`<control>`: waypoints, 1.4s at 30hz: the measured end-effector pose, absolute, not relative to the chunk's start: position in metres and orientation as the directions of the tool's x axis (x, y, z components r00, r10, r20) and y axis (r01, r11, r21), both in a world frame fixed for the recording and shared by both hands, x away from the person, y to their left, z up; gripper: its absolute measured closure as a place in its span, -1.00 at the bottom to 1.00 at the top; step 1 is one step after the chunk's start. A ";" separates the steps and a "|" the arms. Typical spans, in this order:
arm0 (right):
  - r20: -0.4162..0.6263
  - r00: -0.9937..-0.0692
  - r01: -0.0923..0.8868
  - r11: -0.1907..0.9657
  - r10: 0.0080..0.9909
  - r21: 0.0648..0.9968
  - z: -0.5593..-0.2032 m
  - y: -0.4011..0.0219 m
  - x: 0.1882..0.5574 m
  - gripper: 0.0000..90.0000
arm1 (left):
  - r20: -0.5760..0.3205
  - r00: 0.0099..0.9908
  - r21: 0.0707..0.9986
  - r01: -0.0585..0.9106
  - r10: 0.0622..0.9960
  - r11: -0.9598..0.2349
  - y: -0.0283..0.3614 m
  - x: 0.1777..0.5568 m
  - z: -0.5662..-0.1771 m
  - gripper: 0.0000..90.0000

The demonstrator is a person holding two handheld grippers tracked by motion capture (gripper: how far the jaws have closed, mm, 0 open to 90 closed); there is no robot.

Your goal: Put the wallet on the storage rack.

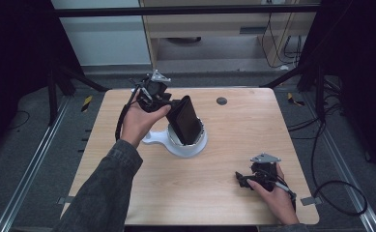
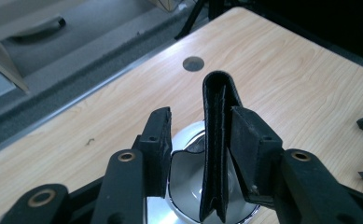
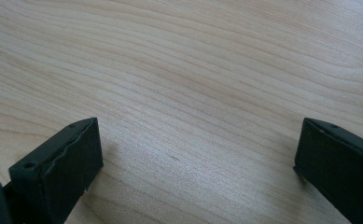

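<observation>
a dark grey denim sleeve [image 1: 103, 193], black grippers with grey three-cornered plates and trailing black cables.

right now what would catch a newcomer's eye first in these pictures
First the black wallet standing on end in the shiny metal bowl near the middle of the wooden table. The left gripper is around its upper end: in the left gripper view one pad lies against it and the other stands clear. Toward the near right corner, the right gripper rests low on bare wood, jaws wide apart.
</observation>
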State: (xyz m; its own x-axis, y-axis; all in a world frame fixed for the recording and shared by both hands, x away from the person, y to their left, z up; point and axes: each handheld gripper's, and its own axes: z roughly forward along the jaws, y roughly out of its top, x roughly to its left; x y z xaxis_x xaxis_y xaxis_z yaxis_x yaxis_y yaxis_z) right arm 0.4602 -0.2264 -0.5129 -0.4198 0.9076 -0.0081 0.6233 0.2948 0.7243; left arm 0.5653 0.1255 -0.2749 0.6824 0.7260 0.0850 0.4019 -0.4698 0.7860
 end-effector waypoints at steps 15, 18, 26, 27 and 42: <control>-0.005 -0.419 0.625 0.292 0.908 0.724 -0.513 -0.226 0.460 -0.98 | 0.146 0.731 0.813 0.296 0.667 -0.502 0.129 0.508 -0.277 -0.42; -0.002 -0.418 0.626 0.290 0.908 0.724 -0.513 -0.226 0.460 -0.98 | 0.129 0.735 0.818 0.301 0.666 -0.490 0.132 0.503 -0.282 -0.55; -0.002 -0.418 0.626 0.290 0.908 0.724 -0.513 -0.226 0.460 -0.98 | 0.115 0.745 0.799 0.324 0.657 -0.507 0.136 0.490 -0.307 -0.74; -0.002 -0.418 0.626 0.290 0.908 0.724 -0.513 -0.226 0.460 -0.98 | 0.110 0.746 0.798 0.328 0.657 -0.506 0.136 0.489 -0.310 -0.76; -0.008 -0.420 0.623 0.295 0.907 0.724 -0.513 -0.226 0.460 -0.98 | 0.104 0.771 0.754 0.351 0.628 -0.555 0.154 0.464 -0.364 -0.89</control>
State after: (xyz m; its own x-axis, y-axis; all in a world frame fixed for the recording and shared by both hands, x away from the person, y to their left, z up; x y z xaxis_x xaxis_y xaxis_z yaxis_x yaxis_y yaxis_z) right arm 0.4597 -0.2261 -0.5128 -0.4203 0.9074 -0.0081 0.6233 0.2952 0.7241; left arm 0.4636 0.1537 -0.3637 0.7712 0.6281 0.1035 0.3507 -0.5550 0.7543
